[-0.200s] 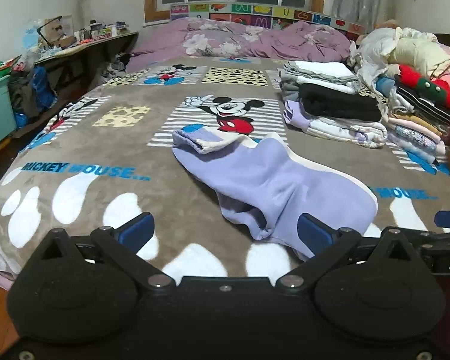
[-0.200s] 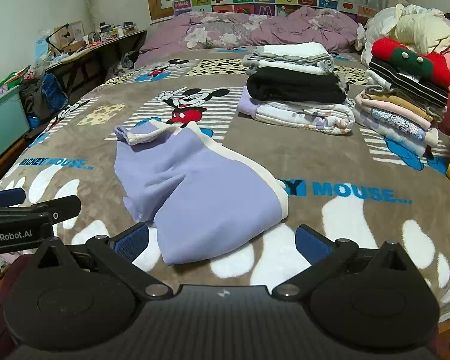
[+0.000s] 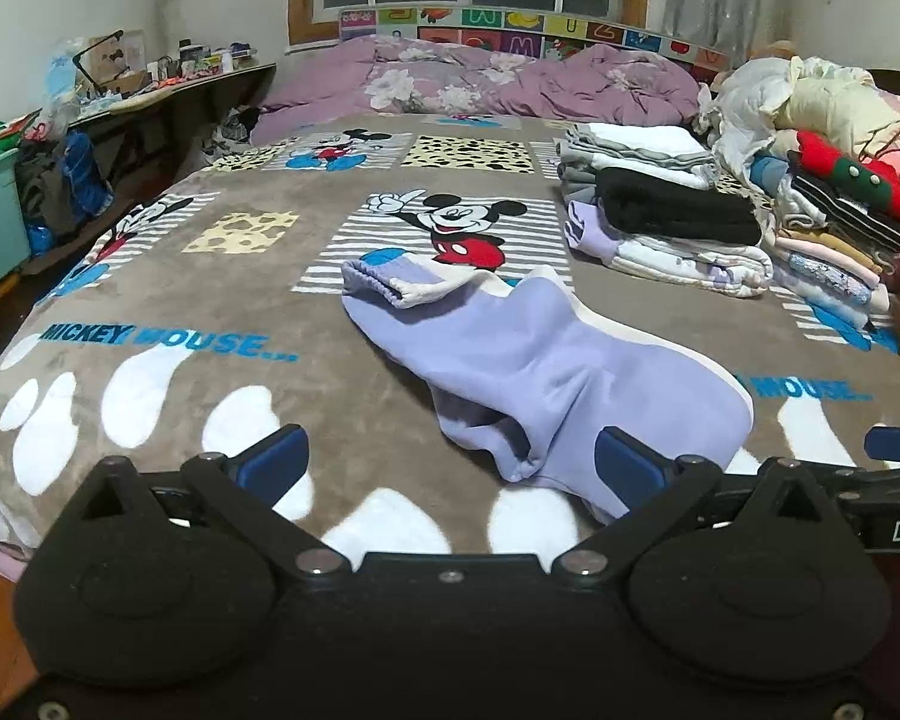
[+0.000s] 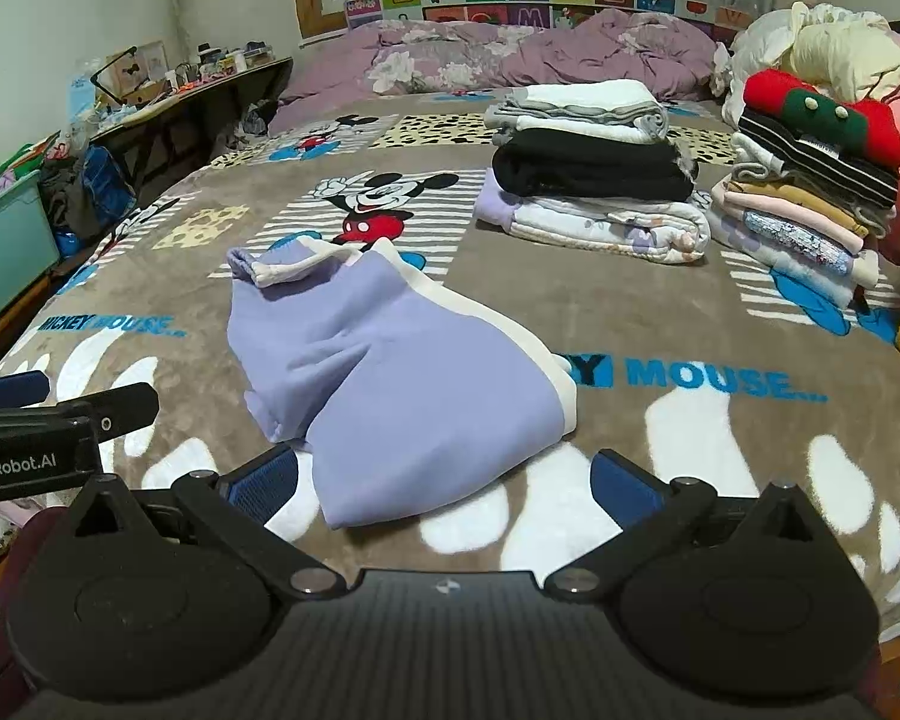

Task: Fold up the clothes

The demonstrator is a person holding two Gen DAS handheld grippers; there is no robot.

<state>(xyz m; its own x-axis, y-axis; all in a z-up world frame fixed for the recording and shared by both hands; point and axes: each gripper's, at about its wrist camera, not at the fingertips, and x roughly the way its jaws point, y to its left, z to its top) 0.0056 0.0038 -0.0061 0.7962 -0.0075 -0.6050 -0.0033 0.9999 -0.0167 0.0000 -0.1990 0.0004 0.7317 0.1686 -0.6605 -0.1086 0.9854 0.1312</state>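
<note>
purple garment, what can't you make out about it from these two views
- Purple garment: its type; it lies folded over itself, both views.
- Near edge: behind the left tongs in the left view, partly behind the right tongs in the right view.
- Underside: against the blanket.

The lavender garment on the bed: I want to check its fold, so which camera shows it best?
The right wrist view: the lavender garment lies whole and centred, white trim and near folded edge clear. In the left wrist view it sits off to the right, and that gripper's finger hides its near corner.
</note>
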